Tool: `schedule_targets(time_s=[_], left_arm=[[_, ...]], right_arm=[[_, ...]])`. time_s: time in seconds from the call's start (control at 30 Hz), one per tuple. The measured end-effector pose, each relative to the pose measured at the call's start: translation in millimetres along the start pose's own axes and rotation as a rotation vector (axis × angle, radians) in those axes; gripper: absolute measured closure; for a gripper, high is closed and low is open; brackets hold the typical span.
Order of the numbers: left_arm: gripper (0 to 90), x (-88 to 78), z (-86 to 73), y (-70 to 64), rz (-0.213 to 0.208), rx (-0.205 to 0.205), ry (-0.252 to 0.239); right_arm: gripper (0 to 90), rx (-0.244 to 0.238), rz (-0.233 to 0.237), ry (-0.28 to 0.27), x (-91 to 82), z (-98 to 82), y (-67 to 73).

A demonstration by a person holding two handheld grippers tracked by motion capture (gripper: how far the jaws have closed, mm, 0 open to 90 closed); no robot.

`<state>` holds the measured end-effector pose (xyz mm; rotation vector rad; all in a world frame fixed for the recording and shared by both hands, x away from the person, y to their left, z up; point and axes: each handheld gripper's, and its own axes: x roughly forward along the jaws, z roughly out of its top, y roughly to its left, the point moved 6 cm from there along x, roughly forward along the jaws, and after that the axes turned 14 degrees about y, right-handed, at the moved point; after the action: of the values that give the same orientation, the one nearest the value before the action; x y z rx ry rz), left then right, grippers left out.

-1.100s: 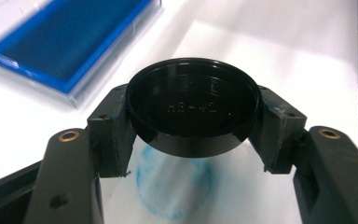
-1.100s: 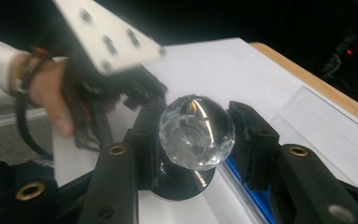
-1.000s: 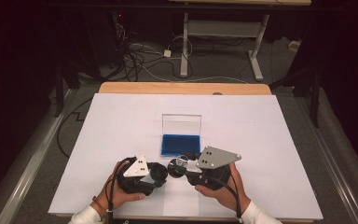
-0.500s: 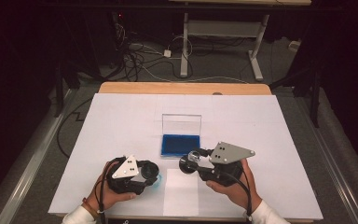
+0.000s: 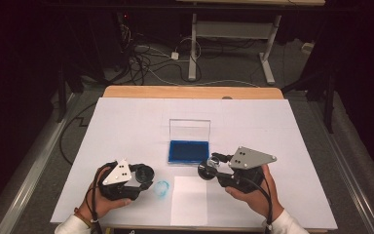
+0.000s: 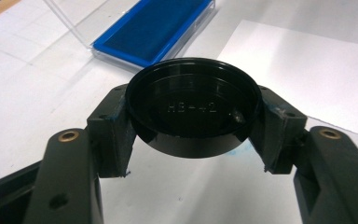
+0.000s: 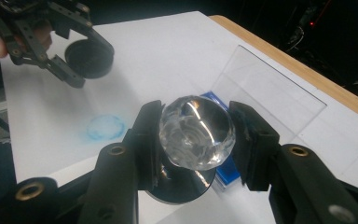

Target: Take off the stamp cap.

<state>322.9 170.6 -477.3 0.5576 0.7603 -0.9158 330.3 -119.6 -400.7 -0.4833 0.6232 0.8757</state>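
My left gripper (image 5: 146, 174) is shut on a round black cap (image 6: 193, 107), gripped by its rim near the table's front left. In the right gripper view that cap (image 7: 89, 58) hangs in the left gripper (image 7: 86, 60) at the top left. To the right, my right gripper (image 5: 208, 168) is shut on a stamp with a clear faceted knob (image 7: 196, 131) and a dark round base. An open blue ink pad (image 5: 188, 151) lies between and just beyond the two grippers, its clear lid (image 5: 190, 130) standing upright behind it.
A white sheet of paper (image 5: 189, 200) lies at the front edge between my hands. A faint blue ring mark (image 5: 161, 188) stains the white table cover beside the cap. A wooden table edge (image 5: 190, 91) runs along the far side, with cables on the floor beyond.
Both hands have drawn apart from the middle: the left with the cap went left, the right with the stamp went right. The paper and the blue ring mark have come into sight.
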Motion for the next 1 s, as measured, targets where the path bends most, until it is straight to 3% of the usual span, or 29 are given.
schedule_targets(time_s=[0.63,0.83,1.0], left_arm=[[36.8,-9.4,-21.6,6.5,0.059,-0.01,0.003],[36.8,-9.3,-30.3,6.3,0.053,-0.037,0.009],[36.8,-7.7,-35.2,3.9,0.046,-0.034,0.026]], right_arm=[[57.4,0.025,-0.022,0.03,-1.7,-9.3,-15.5],[57.4,0.026,-0.023,0.033,-0.5,-9.0,-16.9],[57.4,0.034,-0.025,0.038,2.3,-8.1,-18.7]])
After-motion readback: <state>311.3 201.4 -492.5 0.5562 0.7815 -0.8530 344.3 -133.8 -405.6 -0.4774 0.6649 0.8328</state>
